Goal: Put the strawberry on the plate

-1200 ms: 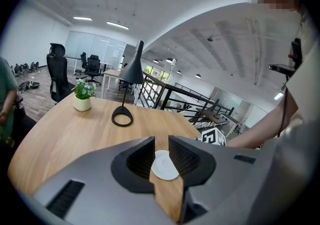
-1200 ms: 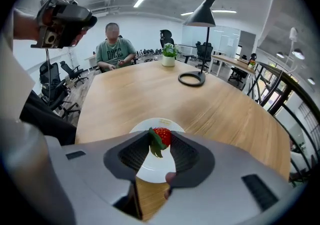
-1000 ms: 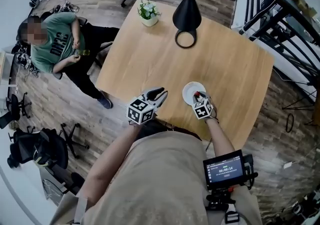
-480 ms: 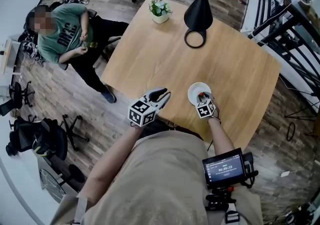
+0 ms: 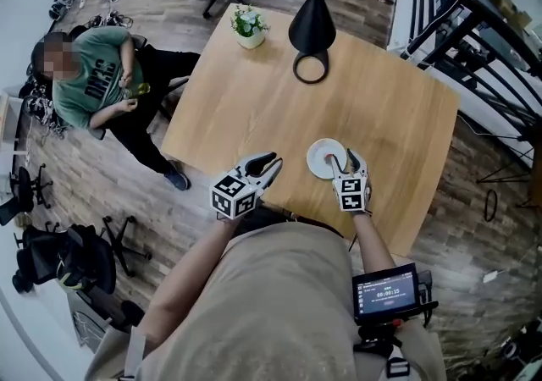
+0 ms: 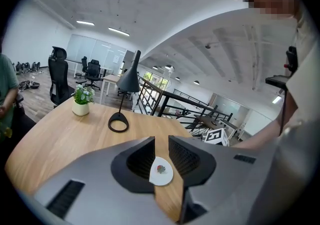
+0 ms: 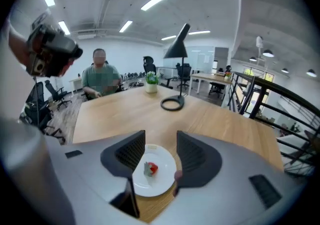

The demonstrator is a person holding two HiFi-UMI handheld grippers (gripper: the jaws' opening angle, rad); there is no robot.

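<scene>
The red strawberry (image 7: 150,168) lies on the small white plate (image 7: 161,183), which rests on the wooden table (image 5: 381,108) near its front edge. My right gripper (image 7: 160,150) hovers just short of the plate, at its near right side (image 5: 351,162). Its jaws are opening, and neither pad touches the strawberry. My left gripper (image 5: 266,166) hangs over the table's front edge, left of the plate (image 5: 318,159). Its jaws stand slightly apart with nothing between them. The left gripper view shows the plate (image 6: 165,175) and the strawberry (image 6: 161,169) beyond the jaws (image 6: 161,150).
A black desk lamp (image 5: 313,19) with a ring base (image 5: 311,67) stands at the far side, beside a small potted plant (image 5: 250,22). A person (image 5: 93,74) sits left of the table. Black railings (image 5: 474,24) run along the right, and office chairs stand around.
The right gripper has drawn back from over the plate toward the near edge and its jaws have spread, leaving the strawberry on the plate. The left gripper has barely moved.
</scene>
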